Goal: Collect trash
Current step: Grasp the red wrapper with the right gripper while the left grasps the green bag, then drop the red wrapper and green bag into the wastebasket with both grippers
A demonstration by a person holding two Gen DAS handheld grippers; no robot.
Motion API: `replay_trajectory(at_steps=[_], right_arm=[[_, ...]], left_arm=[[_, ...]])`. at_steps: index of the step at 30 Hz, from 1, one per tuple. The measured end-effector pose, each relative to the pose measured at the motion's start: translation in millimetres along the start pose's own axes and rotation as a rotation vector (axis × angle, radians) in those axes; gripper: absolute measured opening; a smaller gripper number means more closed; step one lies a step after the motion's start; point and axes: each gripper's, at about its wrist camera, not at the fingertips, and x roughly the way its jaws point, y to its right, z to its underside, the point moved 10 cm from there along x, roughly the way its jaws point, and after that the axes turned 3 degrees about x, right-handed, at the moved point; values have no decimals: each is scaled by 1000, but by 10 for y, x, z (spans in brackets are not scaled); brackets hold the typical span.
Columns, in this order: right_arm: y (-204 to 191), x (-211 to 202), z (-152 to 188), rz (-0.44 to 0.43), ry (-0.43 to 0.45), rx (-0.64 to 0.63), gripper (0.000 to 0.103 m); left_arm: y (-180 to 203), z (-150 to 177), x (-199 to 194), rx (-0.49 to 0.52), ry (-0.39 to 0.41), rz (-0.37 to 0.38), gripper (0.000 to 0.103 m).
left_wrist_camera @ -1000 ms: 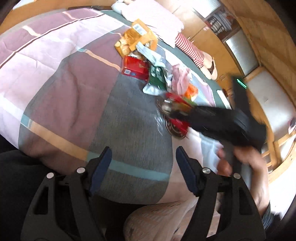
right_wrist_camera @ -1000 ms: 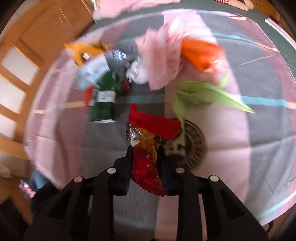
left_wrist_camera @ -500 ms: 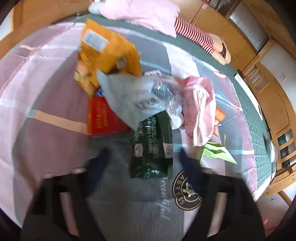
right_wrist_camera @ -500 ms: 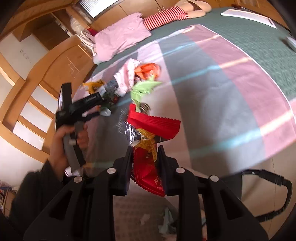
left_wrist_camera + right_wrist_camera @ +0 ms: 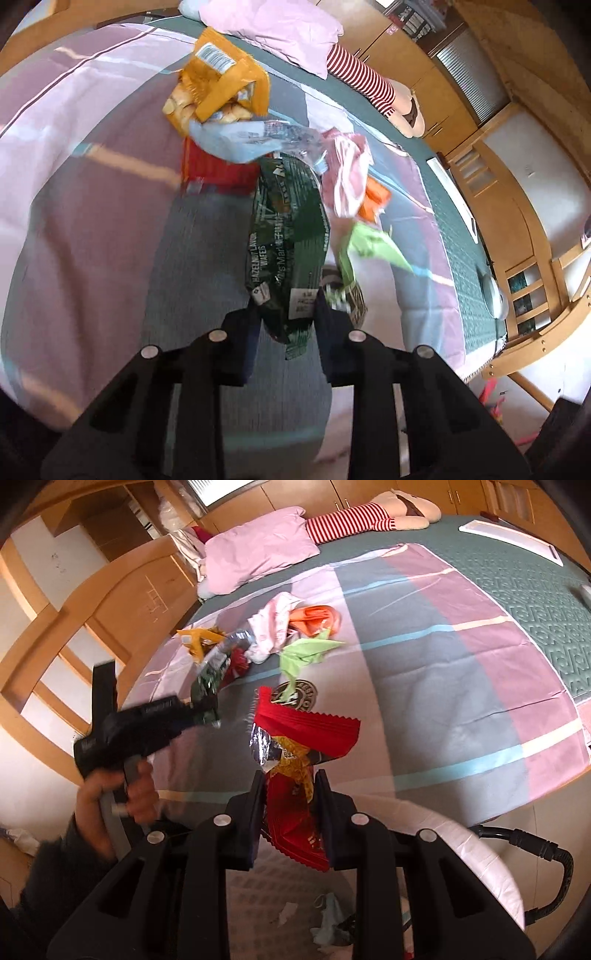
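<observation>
My left gripper [image 5: 286, 314] is shut on a dark green wafer wrapper [image 5: 288, 236] on the bed, at the near edge of a trash pile: an orange snack bag [image 5: 218, 81], a pale blue bag [image 5: 240, 140], a red packet [image 5: 218, 170], a pink bag [image 5: 347, 177] and green paper [image 5: 369, 247]. My right gripper [image 5: 290, 786] is shut on a red snack wrapper [image 5: 299, 746], held off the bed edge above a white-lined bin [image 5: 461, 849]. The left gripper [image 5: 207, 705] also shows in the right wrist view with the green wrapper [image 5: 207, 681].
A striped quilt [image 5: 443, 664] covers the bed. A pink pillow [image 5: 258, 550] and a striped doll [image 5: 354, 520] lie at the head. Wooden headboard panels [image 5: 110, 620] and cabinets [image 5: 517, 206] surround the bed. Scraps [image 5: 328, 919] lie inside the bin.
My left gripper moved in to the pile and shut on the green wrapper. My right gripper carried the red wrapper off the bed to above the bin.
</observation>
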Motion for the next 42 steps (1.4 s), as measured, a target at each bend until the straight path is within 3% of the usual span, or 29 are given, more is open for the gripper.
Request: replay_trajectory(at_steps=[7,13,21,26,28,30,32,36,42], right_arm=[[-211,-103,128,25,10,-76,28],[-181,-320,268,46,16,-102,28],[15,-509,434,90,10,-76,28],[197,-393,581,146,-52,-55,28],[309,-348,684,172,-80,-30,33],[397,-327,755,174,-100,12,53],[458,-352,768,158,-99,61,61],[408,-585,563,126,22,75,62],[305,-1124,187,98,308,96,68]], left_arm=[[83,530,-524,97,87,-6,28],[212,652,-857,126,176,88,28],[424,814,-908,195,183,113,28],[442,820,-890,203,177,118,28],[438,819,-888,203,177,125,28],[445,819,-879,206,174,131,28],[441,803,-859,211,172,139,28],[547,856,-855,239,154,202,28],[966,1126,-990,337,66,504,28]])
